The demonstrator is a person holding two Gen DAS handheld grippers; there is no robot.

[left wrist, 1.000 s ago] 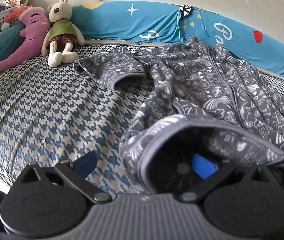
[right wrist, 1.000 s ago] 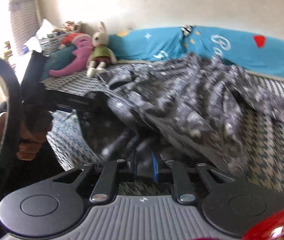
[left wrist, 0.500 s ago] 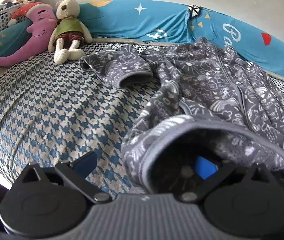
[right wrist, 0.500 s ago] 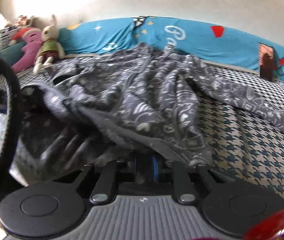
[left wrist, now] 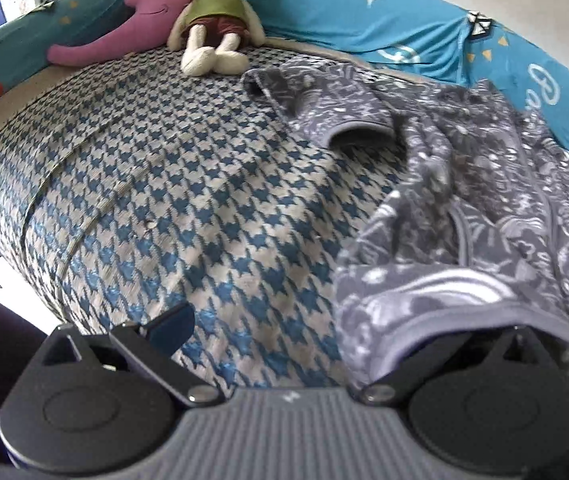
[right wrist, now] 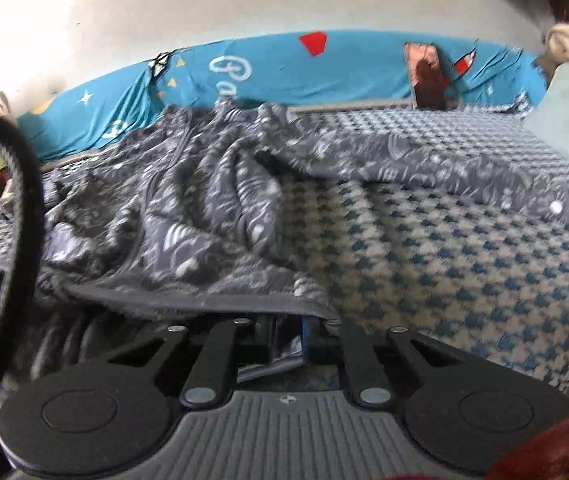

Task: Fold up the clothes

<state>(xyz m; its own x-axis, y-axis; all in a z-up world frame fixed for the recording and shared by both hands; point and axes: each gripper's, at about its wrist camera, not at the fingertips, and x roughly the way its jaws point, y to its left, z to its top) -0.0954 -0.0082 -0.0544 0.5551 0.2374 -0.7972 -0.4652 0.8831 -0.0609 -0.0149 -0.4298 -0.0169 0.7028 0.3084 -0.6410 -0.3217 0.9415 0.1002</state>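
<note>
1. While the grey patterned garment (left wrist: 496, 208) lies crumpled on the houndstooth bed (left wrist: 188, 200), its hem drapes over the left gripper (left wrist: 284, 328), hiding one finger; the jaws stand wide apart.
2. Only the right wrist view shows the right gripper (right wrist: 288, 340) closed on the garment's hem, plus a far sleeve (right wrist: 484, 176) stretched out.

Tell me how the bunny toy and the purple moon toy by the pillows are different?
The bunny toy is cream with a green top and reddish shorts; the purple moon toy is purple all over. The bunny toy sits up with its legs stretched toward the camera; the moon toy lies curved, its pointed tail stretching left. The moon toy has a closed-eye smile; the bunny's head is partly cut off at the top. Both are soft toys resting side by side at the bed's far edge.
</note>
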